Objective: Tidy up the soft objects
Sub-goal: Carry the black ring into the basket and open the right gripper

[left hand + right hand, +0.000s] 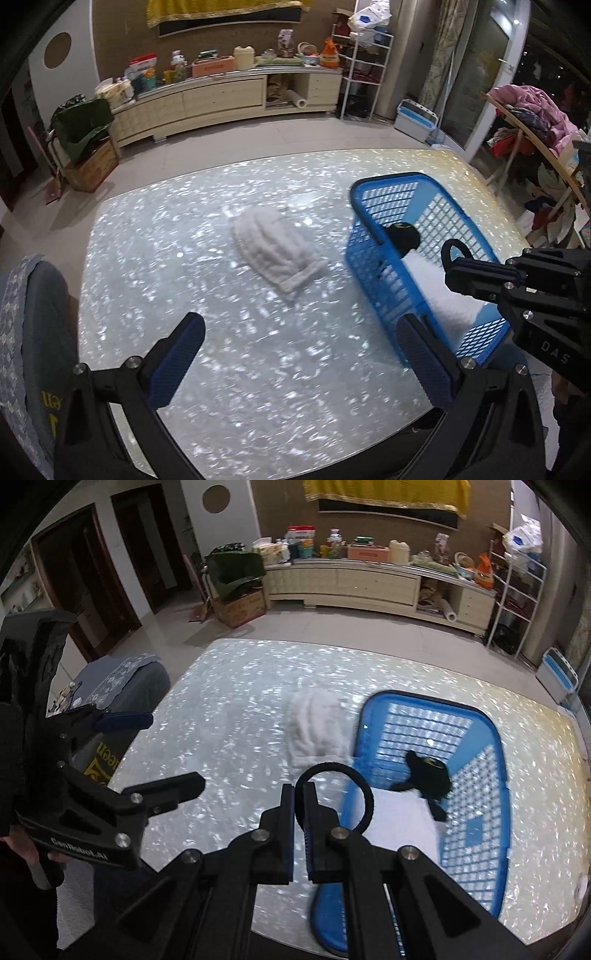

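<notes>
The right hand-held gripper [299, 794] pinches a black hair tie [334, 771] over the blue basket [495, 746], which holds a white cloth [402, 823].

The left gripper [177, 753] is showing "GenRobot.AI" along its body, and the right gripper [452, 275] is showing "DAS".

left gripper [301, 356]: jaws spread wide, low and near, nothing between | right gripper [299, 799]: jaws pinched together on black hair tie [364, 786], raised at right
</notes>
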